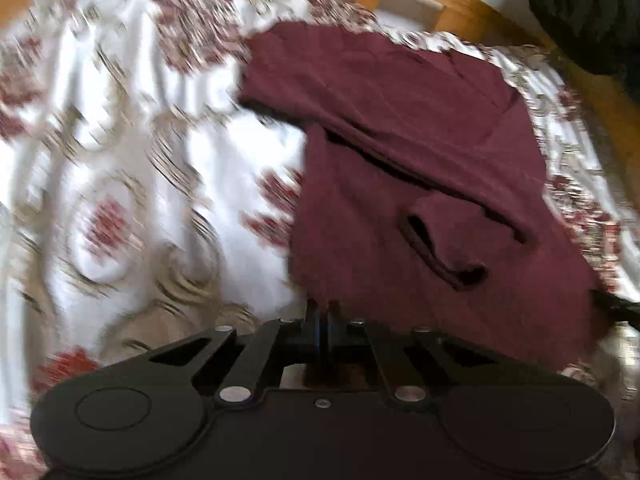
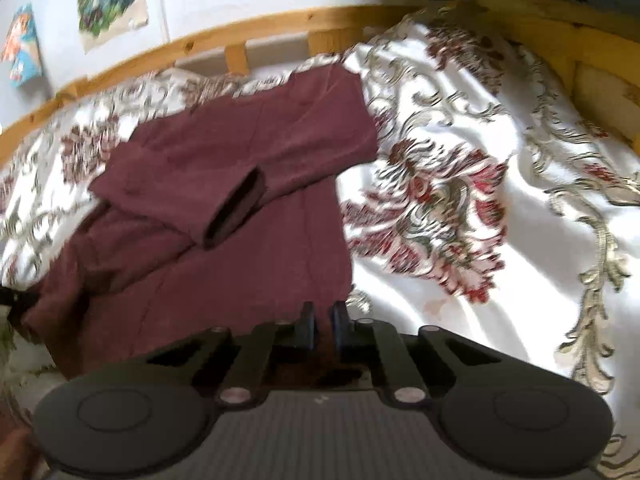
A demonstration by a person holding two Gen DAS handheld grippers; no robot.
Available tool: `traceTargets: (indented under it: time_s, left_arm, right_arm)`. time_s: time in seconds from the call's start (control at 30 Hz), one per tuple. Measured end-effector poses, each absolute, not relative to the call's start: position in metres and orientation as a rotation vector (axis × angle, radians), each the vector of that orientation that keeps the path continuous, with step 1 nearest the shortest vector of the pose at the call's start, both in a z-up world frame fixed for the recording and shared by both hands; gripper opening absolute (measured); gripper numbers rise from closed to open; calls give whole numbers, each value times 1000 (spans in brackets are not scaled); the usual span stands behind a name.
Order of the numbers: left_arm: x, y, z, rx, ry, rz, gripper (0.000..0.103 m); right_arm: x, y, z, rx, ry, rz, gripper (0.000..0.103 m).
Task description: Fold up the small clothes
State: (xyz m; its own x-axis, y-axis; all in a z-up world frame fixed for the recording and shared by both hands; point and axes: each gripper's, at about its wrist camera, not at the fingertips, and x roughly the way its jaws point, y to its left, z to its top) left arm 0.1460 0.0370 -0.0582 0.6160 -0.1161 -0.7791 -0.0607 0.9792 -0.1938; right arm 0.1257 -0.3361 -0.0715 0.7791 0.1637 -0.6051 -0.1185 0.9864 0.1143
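A maroon shirt (image 1: 420, 168) lies spread on a floral bedspread (image 1: 120, 140) w/ one sleeve folded across its front. Left gripper (image 1: 323, 312) is pinched tight on the shirt's near hem. Right gripper (image 2: 323, 316), jaws narrow, nips the hem at the opposite near corner. Wooden bed rail (image 2: 240, 36) behind.

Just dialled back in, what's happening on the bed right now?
A person is folding a maroon shirt spread on a floral bedspread in a wooden bed frame. Both sleeves are already folded in across the body. The left tool is shut on the shirt's near hem at one corner, and the right tool is closed on the hem at the other corner. It looks set for lifting the bottom edge up toward the collar, though that fold has not started.
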Motion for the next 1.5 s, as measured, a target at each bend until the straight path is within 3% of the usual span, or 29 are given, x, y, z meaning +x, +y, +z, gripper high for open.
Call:
traceTargets:
  time_s: [0.2,0.47,0.53,0.6,0.67,0.77,0.87,0.9,1.1,1.2,1.33,1.4,1.5]
  left_arm:
    - [117,64,-24,-248,853,43,2]
    - [110,56,-57,-200,913,50,5]
    - [111,52,-57,-154,919,43,15]
    - [110,53,-54,-146,914,10,32]
    - [109,55,-49,-154,890,-18,48]
    - [102,56,-39,-125,830,-18,79]
    - [94,52,-29,-70,775,-38,95]
    - [93,49,-27,-53,767,-46,102]
    - [92,17,-31,48,777,-89,102]
    - [95,-4,-36,86,771,-129,102]
    - [99,-27,-40,123,770,-197,102]
    - [99,-38,-41,143,766,-241,102]
    - [95,-51,-41,171,750,-317,102]
  right_arm:
    - [105,-344,-41,57,607,167,8]
    - [114,-343,-59,63,747,194,11]
    - [114,-343,-60,54,765,201,15]
    - [113,-341,-57,12,758,216,29]
    - [108,-336,-49,-101,725,249,61]
    - [95,-326,-42,-297,679,291,78]
    - [73,-316,-49,-495,660,340,91]
    - [66,-312,-54,-560,660,344,91]
    - [50,-288,-84,-787,668,353,94]
    - [48,-277,-94,-839,606,296,101]
    - [46,-260,-111,-938,506,284,102]
    - [44,-255,-111,-953,474,307,98]
    - [54,-262,-100,-815,521,342,74]
